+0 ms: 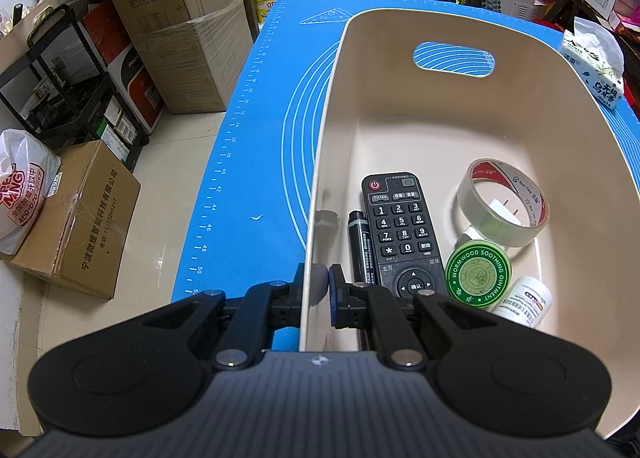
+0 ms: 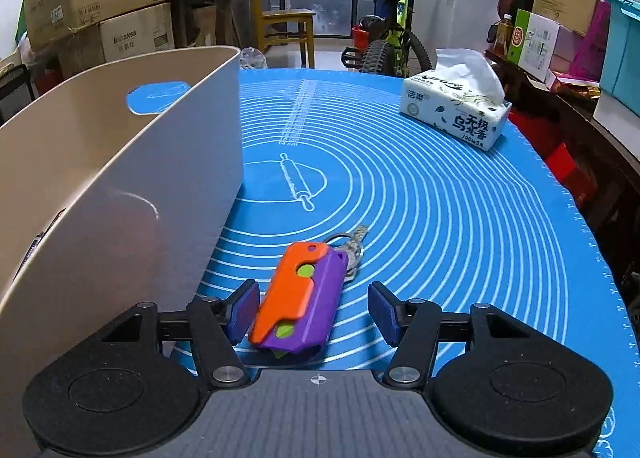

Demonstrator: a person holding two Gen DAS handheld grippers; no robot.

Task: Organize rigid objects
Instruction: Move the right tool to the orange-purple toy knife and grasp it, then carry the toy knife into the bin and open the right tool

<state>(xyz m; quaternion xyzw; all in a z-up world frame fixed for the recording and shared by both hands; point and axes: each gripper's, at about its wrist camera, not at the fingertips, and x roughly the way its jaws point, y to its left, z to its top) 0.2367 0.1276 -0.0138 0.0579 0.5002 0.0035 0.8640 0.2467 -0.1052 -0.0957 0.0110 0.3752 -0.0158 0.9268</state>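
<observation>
A beige plastic bin (image 1: pixel 400 58) stands on the blue mat (image 1: pixel 256 162). My left gripper (image 1: pixel 318 284) is shut on the bin's near left wall. Inside lie a black remote (image 1: pixel 400 230), a black marker (image 1: pixel 360 246), a tape roll (image 1: pixel 502 208), a green ointment tin (image 1: pixel 478 274), a white bottle (image 1: pixel 524 300) and a white plug (image 1: pixel 500 210). In the right wrist view the bin (image 2: pixel 120 162) is on the left. My right gripper (image 2: pixel 312 310) is open around an orange and purple toy (image 2: pixel 300 298) with keys (image 2: pixel 352 244) lying on the mat (image 2: pixel 440 218).
A tissue pack (image 2: pixel 456 114) sits at the mat's far right, also in the left wrist view (image 1: pixel 592 66). Cardboard boxes (image 1: pixel 176 18) and a black rack (image 1: pixel 60 82) stand on the floor left of the table. A bicycle (image 2: pixel 384 34) and a chair (image 2: pixel 284 22) stand beyond the far edge.
</observation>
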